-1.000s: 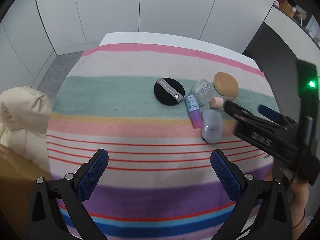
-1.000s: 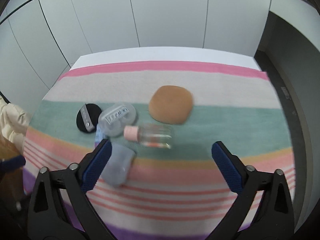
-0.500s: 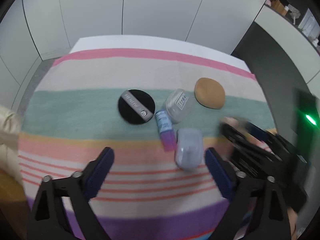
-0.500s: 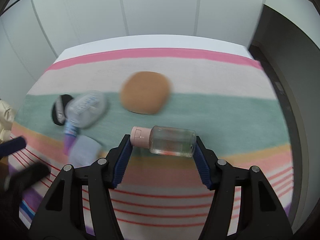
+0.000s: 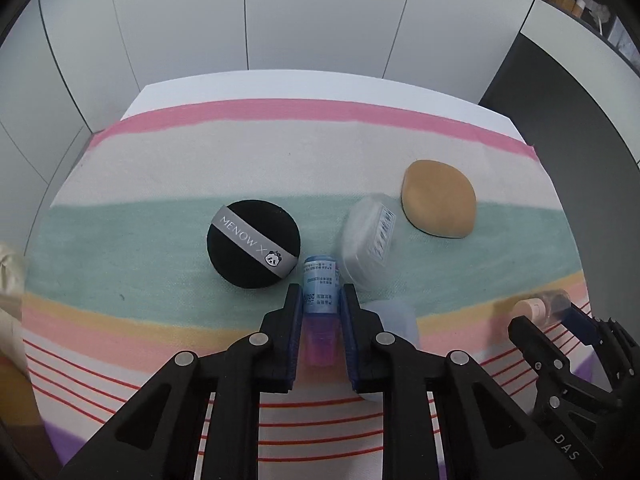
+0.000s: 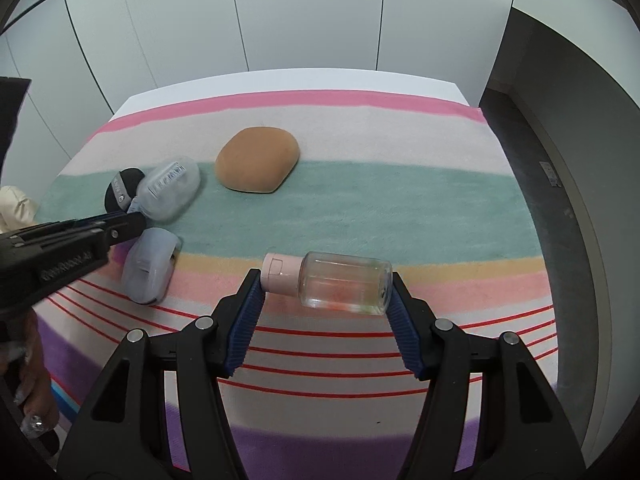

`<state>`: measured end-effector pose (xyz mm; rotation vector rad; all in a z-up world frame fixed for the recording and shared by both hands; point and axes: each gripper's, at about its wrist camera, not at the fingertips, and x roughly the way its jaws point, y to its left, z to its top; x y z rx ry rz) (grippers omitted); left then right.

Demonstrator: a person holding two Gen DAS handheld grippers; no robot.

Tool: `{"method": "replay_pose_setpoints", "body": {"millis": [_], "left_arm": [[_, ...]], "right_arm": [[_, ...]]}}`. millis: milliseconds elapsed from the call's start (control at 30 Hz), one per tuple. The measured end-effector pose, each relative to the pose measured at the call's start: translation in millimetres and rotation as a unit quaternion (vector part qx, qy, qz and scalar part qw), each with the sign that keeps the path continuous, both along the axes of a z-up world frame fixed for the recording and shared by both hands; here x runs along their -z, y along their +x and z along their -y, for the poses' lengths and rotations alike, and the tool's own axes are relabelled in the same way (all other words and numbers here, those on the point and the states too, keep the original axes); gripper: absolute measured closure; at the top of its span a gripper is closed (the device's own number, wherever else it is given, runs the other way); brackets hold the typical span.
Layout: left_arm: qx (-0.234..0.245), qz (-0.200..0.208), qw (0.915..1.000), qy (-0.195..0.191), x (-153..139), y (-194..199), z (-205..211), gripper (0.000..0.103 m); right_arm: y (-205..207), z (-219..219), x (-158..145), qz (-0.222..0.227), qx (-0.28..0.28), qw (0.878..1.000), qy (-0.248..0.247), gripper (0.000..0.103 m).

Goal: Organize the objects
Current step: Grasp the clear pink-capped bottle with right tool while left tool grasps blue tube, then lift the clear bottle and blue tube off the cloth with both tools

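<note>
The left tool [image 5: 319, 312] has just closed and now pinches a small tube [image 5: 319, 292] with a blue label and purple end, lying on the striped cloth [image 5: 160, 312] that covers the bench [image 5: 280, 80]. The right tool [image 6: 326, 292] has just closed too and grips a clear bottle [image 6: 344, 282] end to end, one pad on its pink cap, the other on its base; the bottle lies sideways, slightly tilted. Just right of the tube sits a pale blue case [image 5: 398, 316], partly hidden by the left tool. Beyond, a black puff [image 5: 253, 244] lies just left of the tube's far end and a clear case [image 5: 368, 236] just right of it. Farthest is a tan sponge [image 5: 439, 204], close beside the clear case.
</note>
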<state>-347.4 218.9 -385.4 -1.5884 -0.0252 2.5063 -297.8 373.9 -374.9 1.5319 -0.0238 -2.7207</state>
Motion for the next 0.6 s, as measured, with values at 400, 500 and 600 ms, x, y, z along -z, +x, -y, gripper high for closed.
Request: {"method": "replay_pose_setpoints", "body": {"millis": [400, 500, 600], "left_arm": [[0.011, -0.005, 0.9997, -0.019, -27, 21, 1, 0.084], [0.009, -0.009, 0.9996, -0.023, -43, 24, 3, 0.084], [0.003, -0.029, 0.9984, -0.048, -67, 31, 7, 0.084]], "right_arm": [[4, -2, -22, -0.003, 0.001, 1.000, 0.006, 0.040], [6, 0, -35, -0.006, 0.003, 1.000, 0.010, 0.040], [7, 1, -54, -0.008, 0.004, 1.000, 0.010, 0.040]]}}
